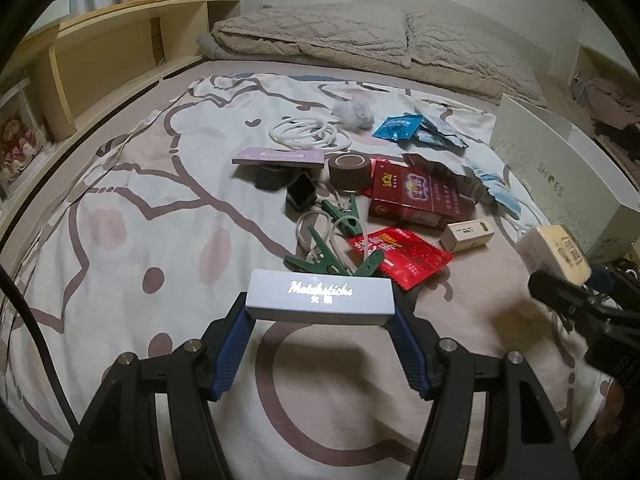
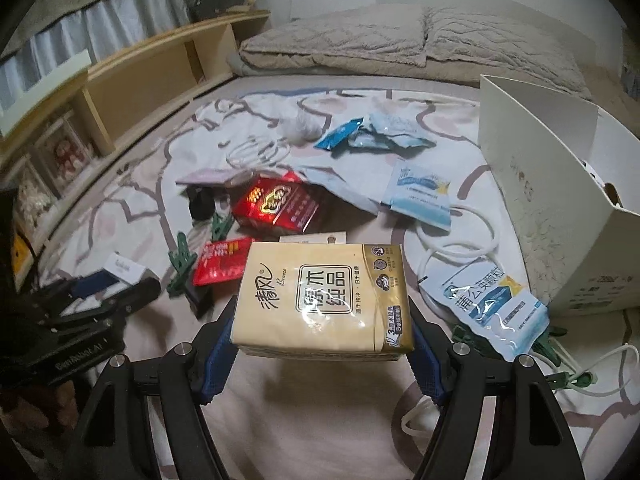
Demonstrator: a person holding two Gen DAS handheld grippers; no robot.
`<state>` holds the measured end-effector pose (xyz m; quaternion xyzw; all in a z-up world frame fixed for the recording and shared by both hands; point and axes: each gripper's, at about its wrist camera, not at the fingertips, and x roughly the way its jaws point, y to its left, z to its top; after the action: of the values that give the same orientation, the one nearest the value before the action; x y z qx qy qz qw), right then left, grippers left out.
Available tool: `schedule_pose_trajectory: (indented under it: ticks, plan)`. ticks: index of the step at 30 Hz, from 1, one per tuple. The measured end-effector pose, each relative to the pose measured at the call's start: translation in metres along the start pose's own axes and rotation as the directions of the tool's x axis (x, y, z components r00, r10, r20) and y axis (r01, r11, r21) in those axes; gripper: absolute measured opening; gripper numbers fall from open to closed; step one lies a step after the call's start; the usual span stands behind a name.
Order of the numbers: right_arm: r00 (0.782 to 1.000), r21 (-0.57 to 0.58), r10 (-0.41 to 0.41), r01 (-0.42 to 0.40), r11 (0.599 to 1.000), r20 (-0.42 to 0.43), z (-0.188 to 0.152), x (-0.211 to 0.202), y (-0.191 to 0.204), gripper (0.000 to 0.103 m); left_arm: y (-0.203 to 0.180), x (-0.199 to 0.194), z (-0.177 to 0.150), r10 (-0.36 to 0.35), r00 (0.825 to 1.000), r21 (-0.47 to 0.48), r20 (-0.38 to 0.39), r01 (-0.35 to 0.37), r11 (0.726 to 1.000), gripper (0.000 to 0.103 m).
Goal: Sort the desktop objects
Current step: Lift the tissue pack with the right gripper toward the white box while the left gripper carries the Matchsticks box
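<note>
My left gripper [image 1: 320,312] is shut on a grey-blue matchstick box [image 1: 320,295], held above the patterned bedsheet [image 1: 120,220]. My right gripper [image 2: 322,330] is shut on a beige tissue pack [image 2: 324,292], held above the sheet; the pack also shows in the left wrist view [image 1: 554,249]. A pile of small items lies ahead: a red cigarette carton [image 1: 416,196], a red sachet [image 1: 400,252], green clothes pegs [image 1: 332,256], a brown tape roll [image 1: 349,172], a purple box [image 1: 278,157], white cable coils [image 1: 308,136], blue packets [image 1: 400,127].
An open white shoebox [image 2: 560,200] stands at the right on the bed. A small white box [image 1: 466,236] lies near the carton. Blue-white medicine packets [image 2: 492,300] and white cable loops [image 2: 460,240] lie beside the shoebox. Pillows [image 1: 340,36] lie at the back, a wooden shelf [image 1: 100,52] at left.
</note>
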<state>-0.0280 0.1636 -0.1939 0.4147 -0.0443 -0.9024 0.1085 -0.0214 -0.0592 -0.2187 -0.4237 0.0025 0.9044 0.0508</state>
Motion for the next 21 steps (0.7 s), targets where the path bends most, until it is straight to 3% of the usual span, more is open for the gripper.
schedule_pose_trajectory:
  ticks: [15,21]
  plan:
    - [0.994,0.025,-0.034,0.032,0.999,0.1,0.021,-0.043,-0.023,0.075,-0.008,-0.01,0.007,-0.063,0.998,0.028,0.024,0.062,0.998,0.066]
    - [0.978,-0.005,-0.113,0.115,0.993,0.177,0.041,-0.071,-0.046,0.075,-0.014,-0.014,0.012,-0.077,0.996,0.046,0.04,0.075,0.996,0.066]
